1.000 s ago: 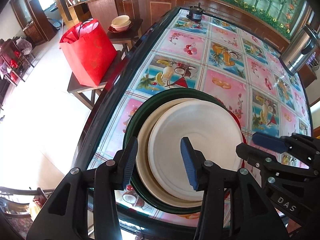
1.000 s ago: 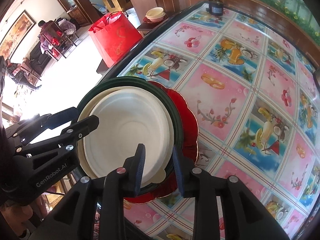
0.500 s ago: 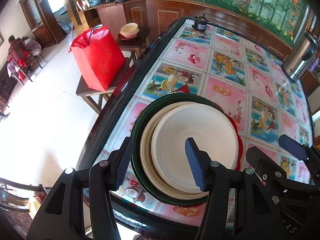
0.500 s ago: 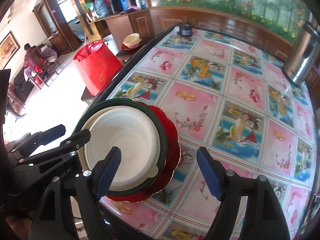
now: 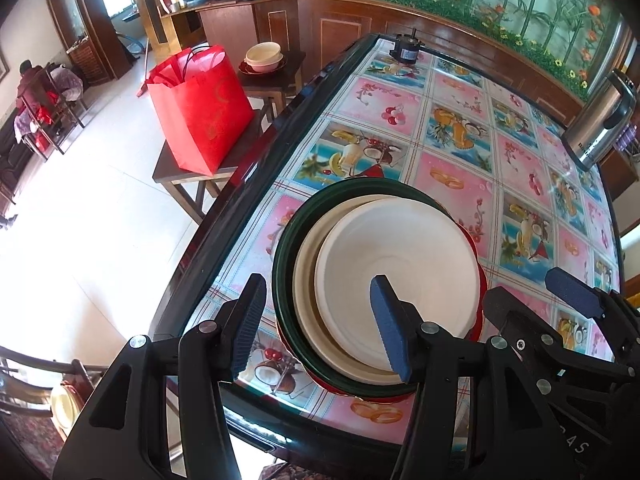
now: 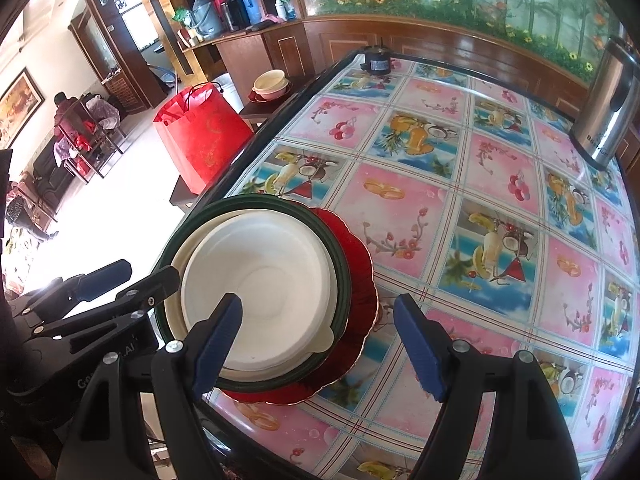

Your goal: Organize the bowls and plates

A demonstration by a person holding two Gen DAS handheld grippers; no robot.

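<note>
A: How do the fingers stand?
B: Both pairs are spread and hold nothing. The left gripper hangs over the near left rim of the stack, one finger above the white plate, the other out over the cloth. The right gripper stands wider, one finger over the white plate, the other over bare table.

A: Where is the stack?
B: At the near edge of the table: the white plate on a cream plate, inside a green plate, on a red plate.

A: What is hidden?
B: Most of the red plate, and the stack's near rim behind the fingers.

A: Any writing?
B: "DAS" on the right gripper's body, part of "GenRobot.AI" on the left's. The steel flask has a label cut short, starting "Ba". On a stool beside the red bag, bowls are stacked.
</note>
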